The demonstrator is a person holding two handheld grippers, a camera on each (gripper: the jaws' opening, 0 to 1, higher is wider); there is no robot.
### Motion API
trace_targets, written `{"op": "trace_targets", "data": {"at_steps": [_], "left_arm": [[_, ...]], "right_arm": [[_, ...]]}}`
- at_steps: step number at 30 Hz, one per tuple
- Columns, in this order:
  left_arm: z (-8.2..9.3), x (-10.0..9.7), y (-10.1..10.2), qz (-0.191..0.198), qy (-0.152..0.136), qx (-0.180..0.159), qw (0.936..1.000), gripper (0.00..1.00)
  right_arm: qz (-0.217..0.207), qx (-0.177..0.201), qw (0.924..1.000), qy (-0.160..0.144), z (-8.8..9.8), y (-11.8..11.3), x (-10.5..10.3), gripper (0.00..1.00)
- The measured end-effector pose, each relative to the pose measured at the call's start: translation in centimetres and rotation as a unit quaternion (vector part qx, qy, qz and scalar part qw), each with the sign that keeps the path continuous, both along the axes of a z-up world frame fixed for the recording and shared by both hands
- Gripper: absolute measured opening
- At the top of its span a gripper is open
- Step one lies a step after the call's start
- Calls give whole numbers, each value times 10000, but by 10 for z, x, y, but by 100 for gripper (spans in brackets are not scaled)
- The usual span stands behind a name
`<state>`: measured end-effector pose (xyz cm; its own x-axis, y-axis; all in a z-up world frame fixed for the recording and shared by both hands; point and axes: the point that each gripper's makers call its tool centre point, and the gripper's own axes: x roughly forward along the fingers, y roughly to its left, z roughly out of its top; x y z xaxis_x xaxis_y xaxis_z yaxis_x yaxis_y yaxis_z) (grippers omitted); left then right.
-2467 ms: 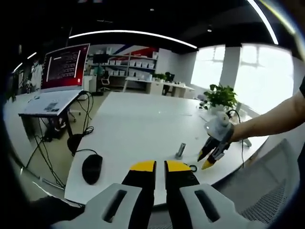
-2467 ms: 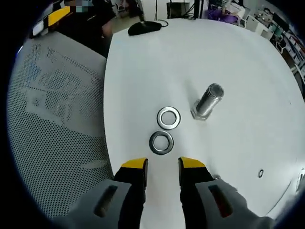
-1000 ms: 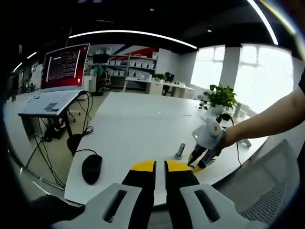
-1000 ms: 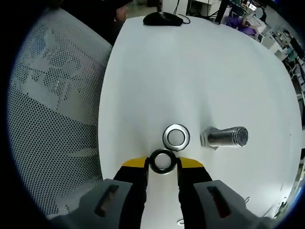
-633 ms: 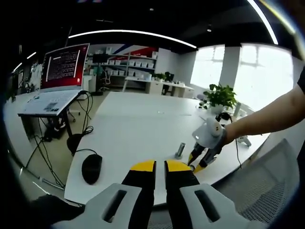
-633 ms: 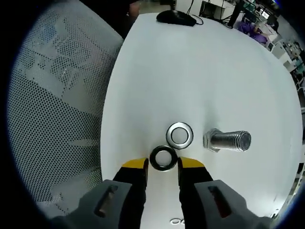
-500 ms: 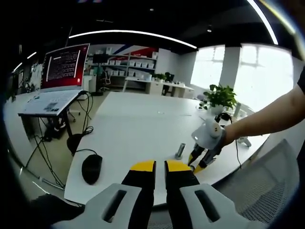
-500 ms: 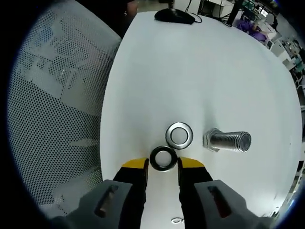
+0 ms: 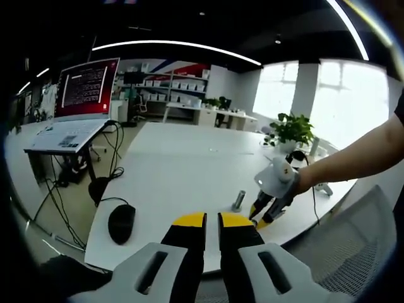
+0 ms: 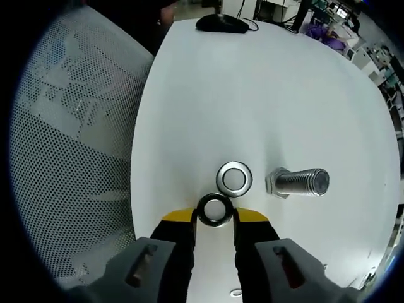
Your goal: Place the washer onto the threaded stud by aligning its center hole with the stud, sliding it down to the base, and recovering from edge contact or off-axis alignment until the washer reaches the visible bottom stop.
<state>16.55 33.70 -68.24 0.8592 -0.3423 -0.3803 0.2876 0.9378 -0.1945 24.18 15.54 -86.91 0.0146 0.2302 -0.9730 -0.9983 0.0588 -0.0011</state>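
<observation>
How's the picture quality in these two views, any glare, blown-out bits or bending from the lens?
Left gripper view: the bright windows are blown out white, the ceiling is dark, and the white table edge bows with the fisheye. Right gripper view: even light; the two shiny steel washers and the threaded steel stud are sharp with small glints, and the table rim curves strongly.

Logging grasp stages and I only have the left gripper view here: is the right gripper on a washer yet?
Observer: The dark washer lies between the right gripper tips, flat on the white table; a firm grip is unclear.
Operator: Is there just one washer?
Observer: No, a brighter washer lies just beyond it.
Operator: And the stud's threads?
Observer: The threaded stud stands bare beside the brighter washer.
</observation>
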Motion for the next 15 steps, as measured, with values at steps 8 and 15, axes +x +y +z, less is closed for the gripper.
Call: {"op": "trace_targets", "data": {"at_steps": [8, 15], "left_arm": [[0, 0, 0, -12, 12, 5, 10000, 4], [0, 0, 0, 4, -5, -13, 10000, 4]], "right_arm": [[-179, 96, 9998, 24, 3, 1, 0, 23], [-131, 32, 9999, 24, 13, -1, 0, 23]]}}
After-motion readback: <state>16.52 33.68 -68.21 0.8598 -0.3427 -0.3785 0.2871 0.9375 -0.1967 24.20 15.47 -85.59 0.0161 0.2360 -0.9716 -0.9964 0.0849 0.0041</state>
